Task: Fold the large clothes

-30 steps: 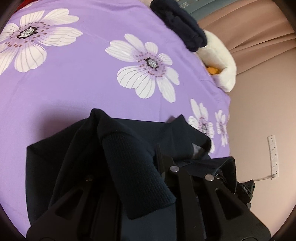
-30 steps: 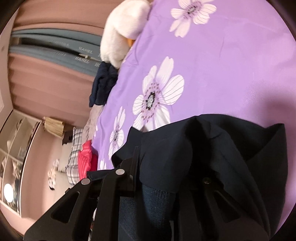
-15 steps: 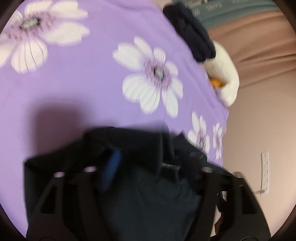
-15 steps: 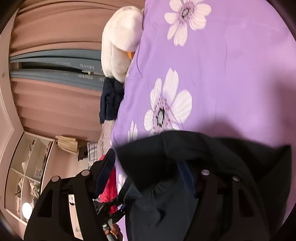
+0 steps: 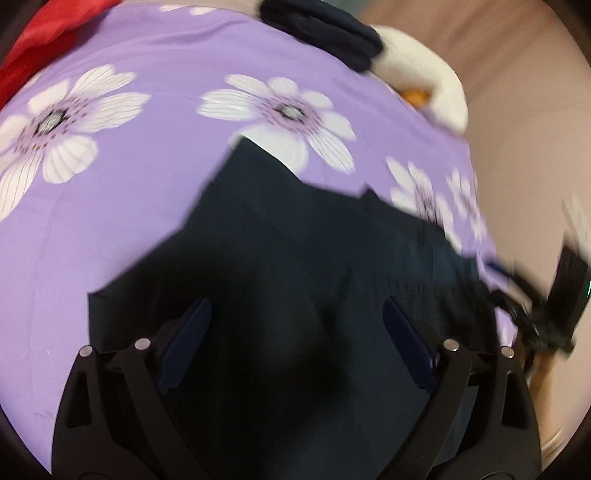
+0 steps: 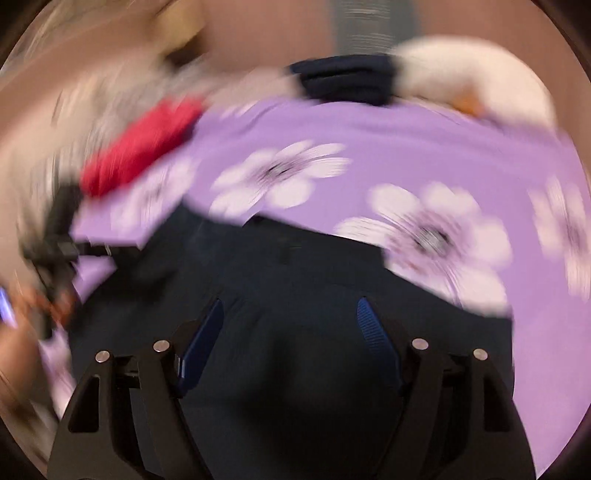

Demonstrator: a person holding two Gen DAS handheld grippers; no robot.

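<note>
A dark navy garment (image 5: 295,258) lies folded on the purple flowered bedspread (image 5: 129,184). My left gripper (image 5: 295,325) is open and empty, its blue pads wide apart just above the garment. In the right wrist view the same garment (image 6: 295,280) lies below my right gripper (image 6: 291,321), which is also open and empty. Both views are blurred by motion. The right gripper shows as a black shape at the right edge of the left wrist view (image 5: 546,314).
A folded dark garment (image 5: 325,29) and a white plush toy (image 5: 424,81) lie at the far edge of the bed. A red garment (image 6: 140,147) lies at the far left. A beige wall (image 5: 535,147) is on the right.
Both grippers have opened and let go of the dark garment, which now lies flat on the bed. Both have swung round and pulled back above it.
</note>
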